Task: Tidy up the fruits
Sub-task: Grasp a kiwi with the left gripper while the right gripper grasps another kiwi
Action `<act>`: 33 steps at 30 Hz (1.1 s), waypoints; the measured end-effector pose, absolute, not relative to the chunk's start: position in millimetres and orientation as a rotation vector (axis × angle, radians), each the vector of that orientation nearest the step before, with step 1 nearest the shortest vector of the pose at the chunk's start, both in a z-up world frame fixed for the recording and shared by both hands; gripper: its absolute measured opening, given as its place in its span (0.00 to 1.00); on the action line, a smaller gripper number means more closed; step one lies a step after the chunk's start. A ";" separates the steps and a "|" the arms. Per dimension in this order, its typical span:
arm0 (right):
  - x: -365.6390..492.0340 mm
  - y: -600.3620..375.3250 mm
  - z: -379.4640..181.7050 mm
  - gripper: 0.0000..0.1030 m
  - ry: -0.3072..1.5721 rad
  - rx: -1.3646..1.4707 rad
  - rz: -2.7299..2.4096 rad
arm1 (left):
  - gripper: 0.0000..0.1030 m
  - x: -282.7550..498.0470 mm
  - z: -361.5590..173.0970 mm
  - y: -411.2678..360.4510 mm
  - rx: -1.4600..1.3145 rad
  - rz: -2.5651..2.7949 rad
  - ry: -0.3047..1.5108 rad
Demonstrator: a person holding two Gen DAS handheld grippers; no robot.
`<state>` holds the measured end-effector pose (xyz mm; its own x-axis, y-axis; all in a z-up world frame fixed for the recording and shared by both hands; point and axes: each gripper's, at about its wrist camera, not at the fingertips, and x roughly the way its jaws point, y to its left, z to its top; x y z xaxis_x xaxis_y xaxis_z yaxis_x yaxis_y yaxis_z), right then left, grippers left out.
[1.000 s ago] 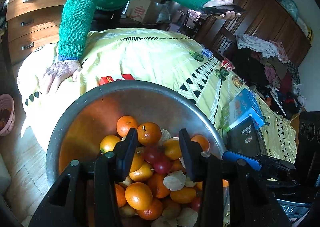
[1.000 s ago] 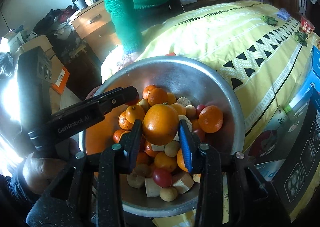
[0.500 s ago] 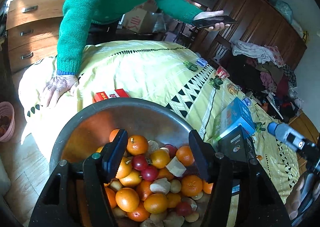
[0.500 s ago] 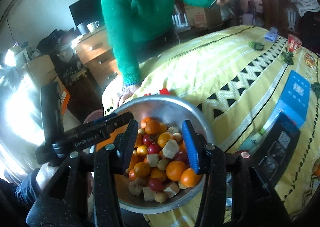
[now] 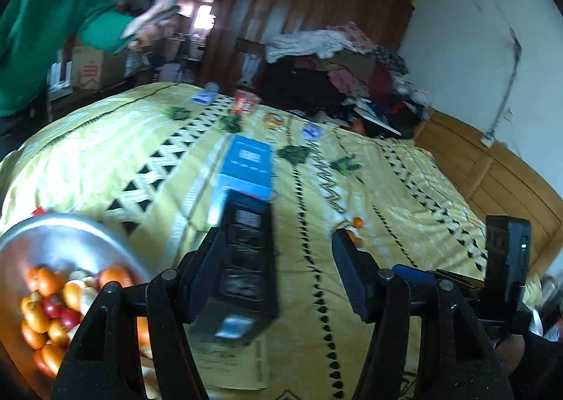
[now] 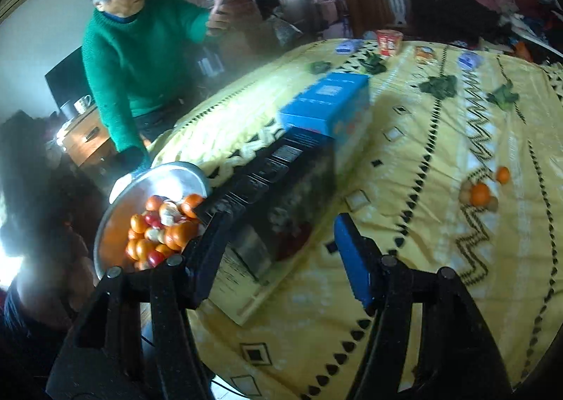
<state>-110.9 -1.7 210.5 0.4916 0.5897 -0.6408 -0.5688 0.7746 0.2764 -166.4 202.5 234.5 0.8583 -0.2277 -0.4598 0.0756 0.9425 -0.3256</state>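
A metal bowl (image 5: 67,234) (image 6: 176,176) full of oranges, small red fruits and pale pieces sits at the left on the yellow bedspread (image 5: 369,195) (image 6: 422,139). Loose oranges (image 6: 480,194) lie on the bedspread to the right; they also show in the left wrist view (image 5: 357,223). My left gripper (image 5: 274,273) is open and empty, above the bed right of the bowl. My right gripper (image 6: 281,248) is open and empty, also above the bed. The right gripper's body (image 5: 506,259) shows at the right edge of the left wrist view.
A black box (image 5: 246,266) (image 6: 278,195) and a blue box (image 5: 248,167) (image 6: 327,107) lie beside the bowl. A person in a green sweater (image 6: 137,58) stands at the far side. Small packets, a red cup (image 6: 388,41) and green leaves dot the bedspread. Clothes pile (image 5: 337,65) behind.
Both grippers have swung right, away from the bowl, toward the loose oranges. The right gripper held an orange a second ago and has been open and empty since.
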 end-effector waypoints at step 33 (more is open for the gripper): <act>-25.3 -219.5 94.3 0.62 0.939 0.302 0.406 | 0.32 151.8 15.2 -12.7 -0.171 -0.336 0.921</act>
<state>-25.3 -219.5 94.3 0.5241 0.4622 -0.7153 -0.2043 0.8836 0.4212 151.8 -12.7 15.2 0.5579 -0.3559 -0.7497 0.2112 0.9345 -0.2865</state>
